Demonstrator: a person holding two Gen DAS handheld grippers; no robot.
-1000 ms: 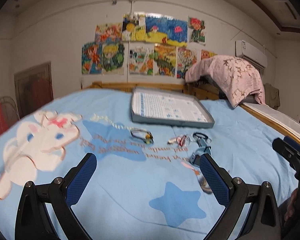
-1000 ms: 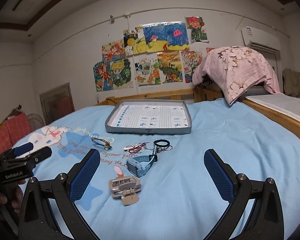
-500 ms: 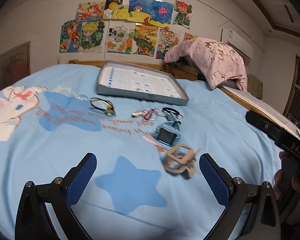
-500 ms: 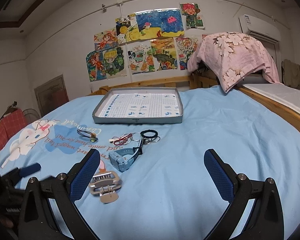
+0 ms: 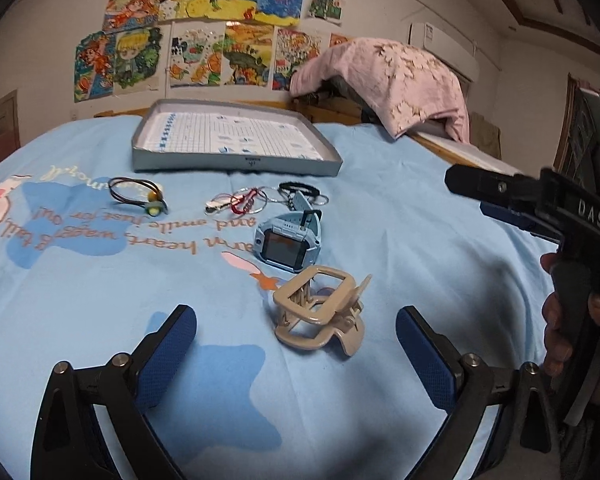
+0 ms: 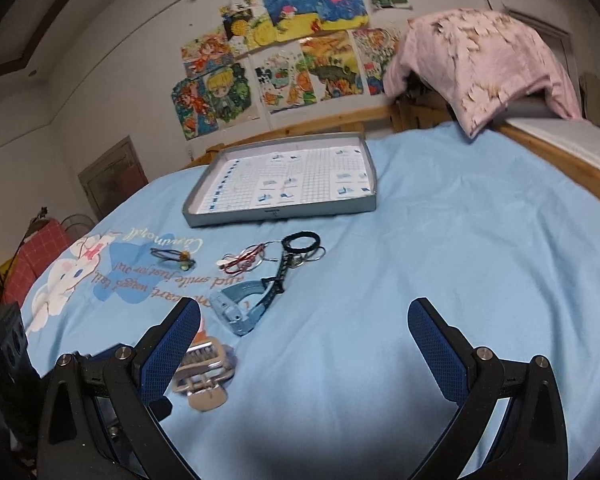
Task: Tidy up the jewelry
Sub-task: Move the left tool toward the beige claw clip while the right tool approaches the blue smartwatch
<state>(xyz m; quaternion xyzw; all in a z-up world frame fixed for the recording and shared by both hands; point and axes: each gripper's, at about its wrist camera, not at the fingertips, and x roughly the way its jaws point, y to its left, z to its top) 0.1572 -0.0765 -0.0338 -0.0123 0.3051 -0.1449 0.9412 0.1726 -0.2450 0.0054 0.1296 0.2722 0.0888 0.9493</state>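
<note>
The left tool hangs low over the blue bed sheet with its blue pads spread wide and nothing between them, and the beige hair clip lies on the sheet just ahead of the gap. The right tool is likewise spread wide and empty, with the clip beside its left pad. Farther out lie the blue watch, a red cord with rings, a black bracelet and a dark hair tie, all short of the grey tray.

Cartoon-printed blue bedsheet; children's drawings on wall; pink floral cloth; air conditioner; wooden bed frame.
</note>
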